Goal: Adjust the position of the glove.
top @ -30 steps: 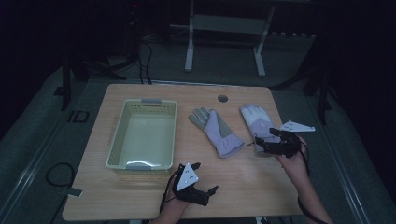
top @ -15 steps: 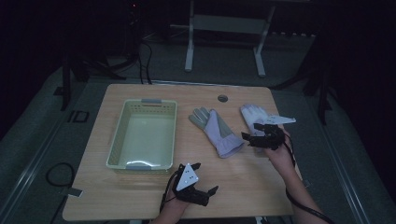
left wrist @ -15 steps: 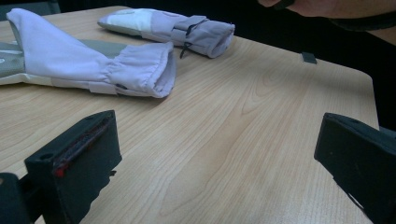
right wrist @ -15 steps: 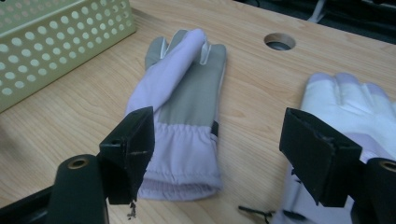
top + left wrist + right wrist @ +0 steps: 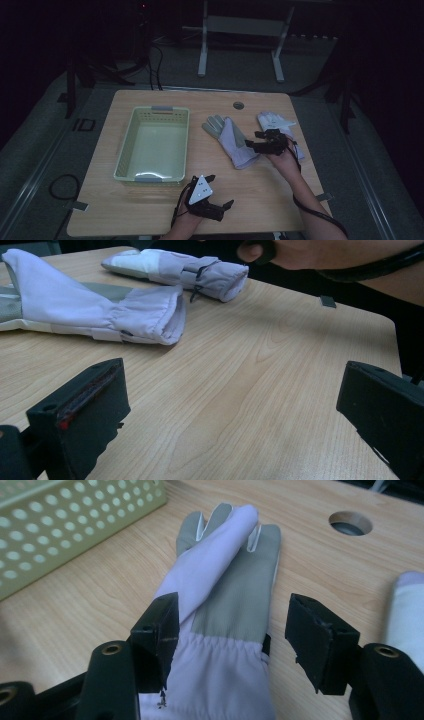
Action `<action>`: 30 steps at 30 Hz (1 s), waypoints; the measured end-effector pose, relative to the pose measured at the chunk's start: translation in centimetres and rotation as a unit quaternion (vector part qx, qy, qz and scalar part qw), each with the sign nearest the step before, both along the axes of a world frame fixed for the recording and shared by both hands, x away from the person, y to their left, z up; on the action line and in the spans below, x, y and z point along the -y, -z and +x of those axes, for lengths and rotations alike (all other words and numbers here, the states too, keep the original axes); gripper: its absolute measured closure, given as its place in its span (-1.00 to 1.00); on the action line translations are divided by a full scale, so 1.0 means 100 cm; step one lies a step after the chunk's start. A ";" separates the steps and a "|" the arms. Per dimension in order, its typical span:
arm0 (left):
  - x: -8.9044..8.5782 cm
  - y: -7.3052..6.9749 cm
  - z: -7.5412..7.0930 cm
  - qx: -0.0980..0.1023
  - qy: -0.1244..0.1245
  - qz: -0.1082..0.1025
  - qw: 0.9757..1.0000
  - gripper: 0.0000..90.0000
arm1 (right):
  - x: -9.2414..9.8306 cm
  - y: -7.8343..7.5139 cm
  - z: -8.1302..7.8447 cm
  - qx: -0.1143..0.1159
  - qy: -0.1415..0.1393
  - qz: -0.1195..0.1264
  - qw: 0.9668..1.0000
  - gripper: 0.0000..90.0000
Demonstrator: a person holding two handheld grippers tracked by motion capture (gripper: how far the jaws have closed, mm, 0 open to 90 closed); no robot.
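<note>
Two lavender work gloves with grey palms lie on the wooden table. The middle glove (image 5: 232, 142) (image 5: 100, 310) (image 5: 225, 595) lies with its fingers pointing away. The other glove (image 5: 275, 122) (image 5: 185, 270) (image 5: 407, 610) lies to its right. My right gripper (image 5: 252, 145) (image 5: 232, 630) is low over the middle glove's wrist, and its jaws straddle the cuff. They have just been closing and still stand apart, with a gap at the right jaw. My left gripper (image 5: 225, 210) (image 5: 230, 410) rests open near the front edge with nothing between its jaws.
A pale green perforated basket (image 5: 127, 145) (image 5: 60, 525) stands on the left half of the table. A round cable hole (image 5: 238, 105) (image 5: 351, 523) sits near the far edge. Bare wood lies between the left gripper and the gloves.
My right gripper has moved left from the right glove to the middle glove's cuff, and its jaws have narrowed. The left gripper has stayed still.
</note>
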State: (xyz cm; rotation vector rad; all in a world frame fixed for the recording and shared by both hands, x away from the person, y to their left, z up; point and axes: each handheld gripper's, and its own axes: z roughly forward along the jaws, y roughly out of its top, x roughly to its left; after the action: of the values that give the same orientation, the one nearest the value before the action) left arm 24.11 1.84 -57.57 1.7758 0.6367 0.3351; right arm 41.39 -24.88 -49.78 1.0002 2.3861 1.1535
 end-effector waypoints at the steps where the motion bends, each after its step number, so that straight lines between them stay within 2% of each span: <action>1: 0.000 0.000 0.000 0.000 0.000 0.000 1.000 -0.99 | -0.003 0.002 0.003 -0.005 -0.003 -0.001 1.000 -0.10; 6: 0.000 0.000 0.000 -0.002 0.002 -0.002 1.000 -0.99 | -0.017 0.011 0.017 -0.014 -0.009 -0.006 1.000 -0.04; 11: 0.000 0.000 0.000 -0.002 0.004 -0.002 1.000 -0.99 | -0.031 0.020 0.030 -0.023 -0.016 -0.014 1.000 0.10; 13: 0.000 0.000 0.000 -0.002 0.004 -0.003 1.000 -0.99 | -0.034 0.023 0.034 -0.021 -0.019 -0.026 0.999 0.15; 19: 0.000 0.000 0.001 -0.004 0.006 -0.005 1.000 -0.99 | -0.041 0.036 0.046 -0.034 -0.020 -0.034 0.999 0.21; 20: 0.000 0.000 0.001 -0.004 0.006 -0.005 1.000 -0.99 | -0.041 0.036 0.046 -0.034 -0.020 -0.034 0.999 0.21; 21: 0.000 0.000 0.001 -0.004 0.006 -0.005 1.000 -0.99 | -0.043 0.041 0.049 -0.042 -0.020 -0.046 0.998 0.24; 24: 0.000 0.000 0.000 -0.003 0.007 -0.004 1.000 -0.99 | -0.045 0.047 0.050 -0.043 -0.020 -0.063 0.997 0.26; 27: 0.000 0.000 0.000 -0.003 0.006 -0.003 1.000 -0.99 | -0.044 0.051 0.051 -0.053 -0.020 -0.054 0.997 0.36; 30: 0.000 0.000 0.000 -0.003 0.006 -0.003 1.000 -0.99 | -0.044 0.052 0.052 -0.049 -0.027 -0.058 0.997 0.53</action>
State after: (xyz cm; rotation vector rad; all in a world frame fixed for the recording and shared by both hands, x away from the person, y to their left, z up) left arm 24.16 1.85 -57.58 1.7746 0.6317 0.3192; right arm 46.55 -20.52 -55.00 0.9814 2.5397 0.9903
